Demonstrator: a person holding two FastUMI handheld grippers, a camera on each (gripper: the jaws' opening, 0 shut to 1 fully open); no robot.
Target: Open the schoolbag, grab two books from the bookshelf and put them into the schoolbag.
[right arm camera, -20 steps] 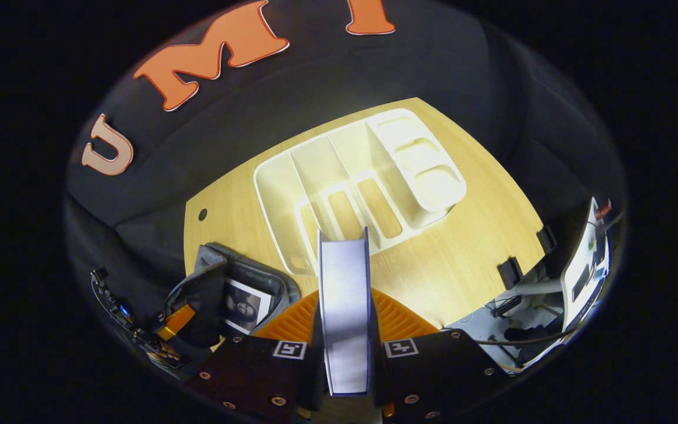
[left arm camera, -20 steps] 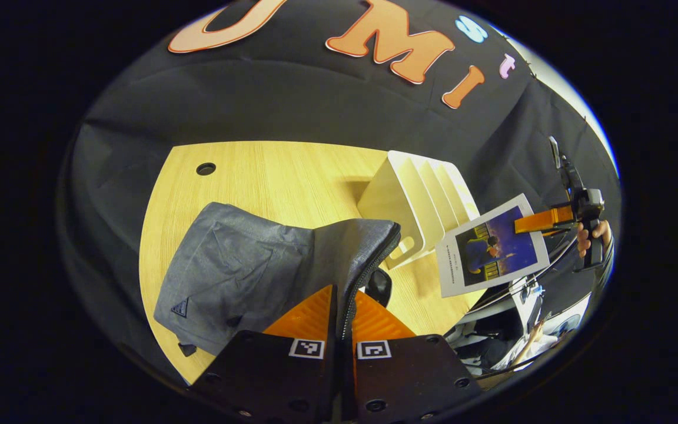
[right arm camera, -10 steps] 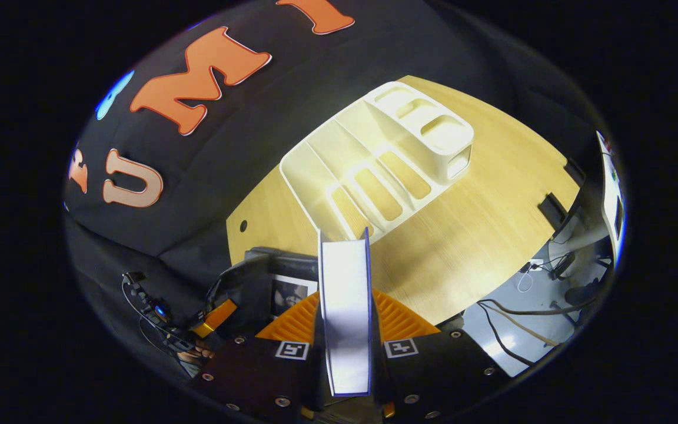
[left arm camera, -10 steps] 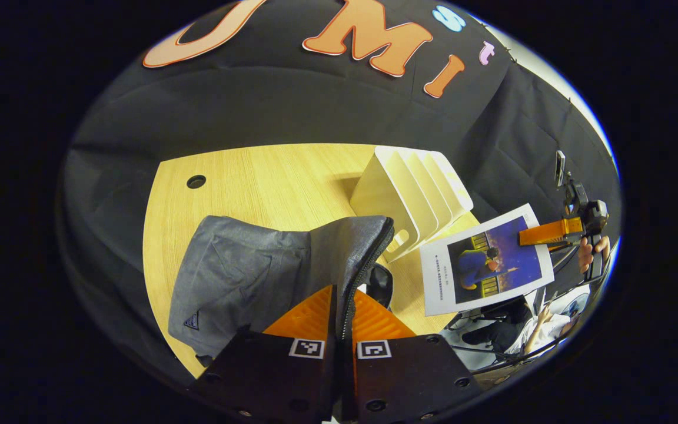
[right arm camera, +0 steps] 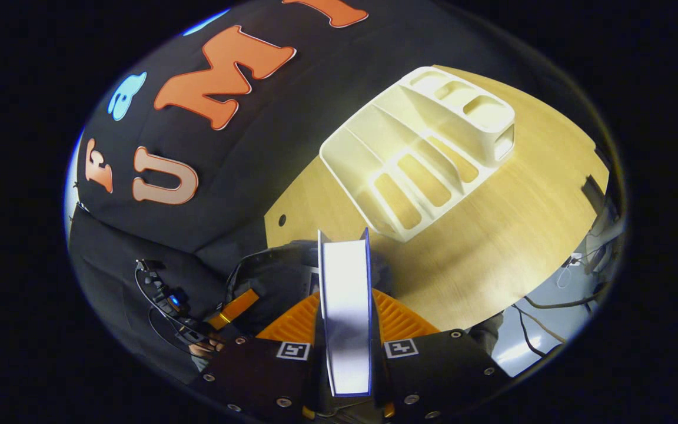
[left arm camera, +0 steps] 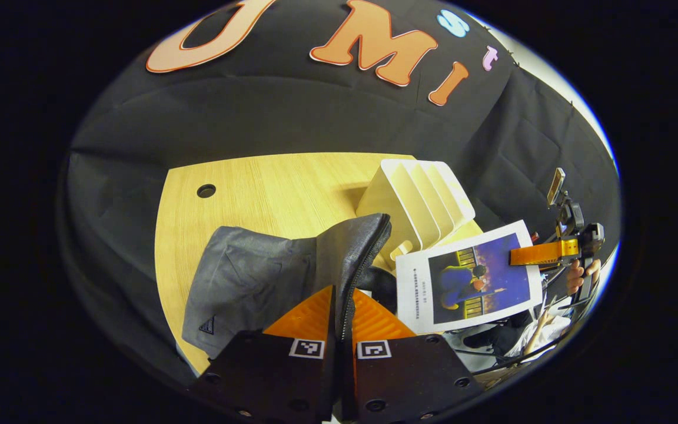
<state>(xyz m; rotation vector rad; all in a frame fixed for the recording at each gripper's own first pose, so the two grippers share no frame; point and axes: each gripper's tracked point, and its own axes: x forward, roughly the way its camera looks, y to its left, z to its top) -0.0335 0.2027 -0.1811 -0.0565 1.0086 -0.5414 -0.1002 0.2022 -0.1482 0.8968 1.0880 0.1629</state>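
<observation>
The grey schoolbag (left arm camera: 251, 282) lies on the wooden table (left arm camera: 280, 182). My left gripper (left arm camera: 339, 297) is shut on the bag's zipper edge (left arm camera: 368, 247) and holds the flap up. A book with a blue picture cover (left arm camera: 471, 277) hangs just right of the raised flap, with my right gripper (left arm camera: 542, 253) shut on it. In the right gripper view the same book (right arm camera: 345, 330) stands edge-on between my right gripper's (right arm camera: 345, 294) fingers, over the bag's dark mouth (right arm camera: 283, 268). The left gripper (right arm camera: 233, 309) holds the bag there.
The white bookshelf (left arm camera: 421, 197) stands behind the bag, its slots (right arm camera: 427, 153) bare. A hand (left arm camera: 580, 277) holds the right gripper. The table has a cable hole (left arm camera: 206, 190) at the far left. Cables and floor (right arm camera: 545, 330) lie past the table's edge.
The right gripper has carried the book away from the bookshelf and closer to the bag's opening. The left gripper keeps the flap raised in about the same place.
</observation>
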